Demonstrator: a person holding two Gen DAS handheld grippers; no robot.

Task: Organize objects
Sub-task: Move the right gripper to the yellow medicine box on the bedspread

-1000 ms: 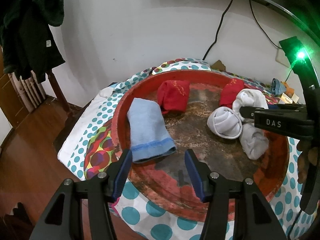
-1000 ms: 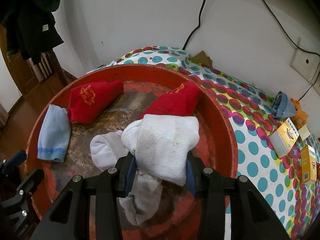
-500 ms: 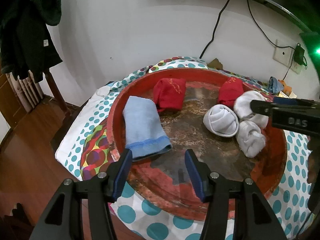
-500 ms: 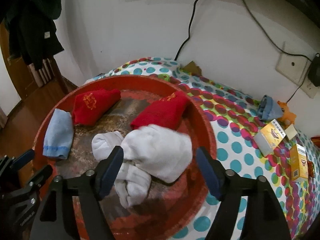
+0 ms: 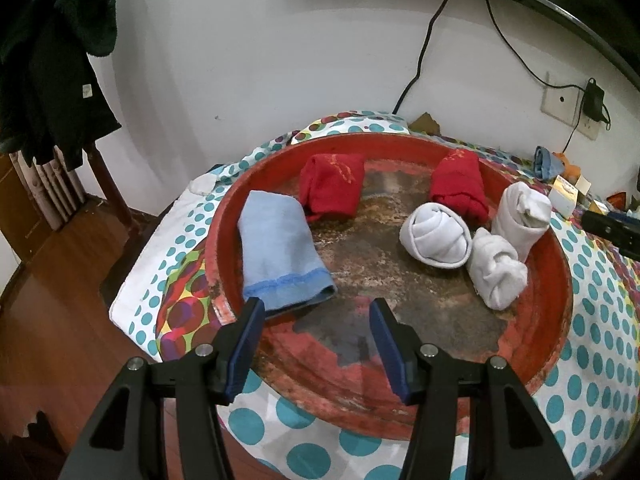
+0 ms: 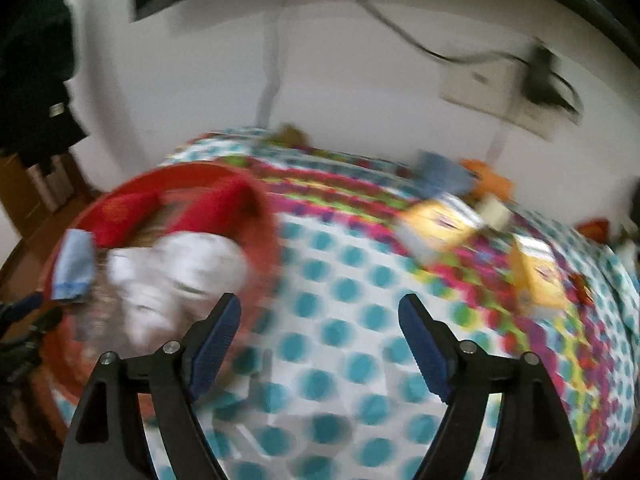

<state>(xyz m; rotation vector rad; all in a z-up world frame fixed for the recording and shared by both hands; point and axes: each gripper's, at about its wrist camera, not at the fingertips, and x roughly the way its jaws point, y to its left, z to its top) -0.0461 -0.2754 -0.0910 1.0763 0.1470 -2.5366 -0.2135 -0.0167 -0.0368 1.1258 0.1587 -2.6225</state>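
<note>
Working from the biggest thing down, I read the round red tray [image 5: 548, 340] as stiff and heavy enough to stay put on the dotted tablecloth [image 5: 600, 360]. Inside it, the blue folded sock [image 5: 280, 252] lies at the left, light, limp and grippy; I'd pinch it across the thick hemmed cuff. Two red socks [image 5: 332, 188] sit at the far side, three white rolled socks [image 5: 436, 236] at the right, soft and springy, best squeezed across the middle. My left gripper [image 5: 316, 344] hovers spread and empty near the blue cuff. My right gripper [image 6: 320, 340] has just been opening, nothing between its jaws, over bare cloth right of the tray.
</note>
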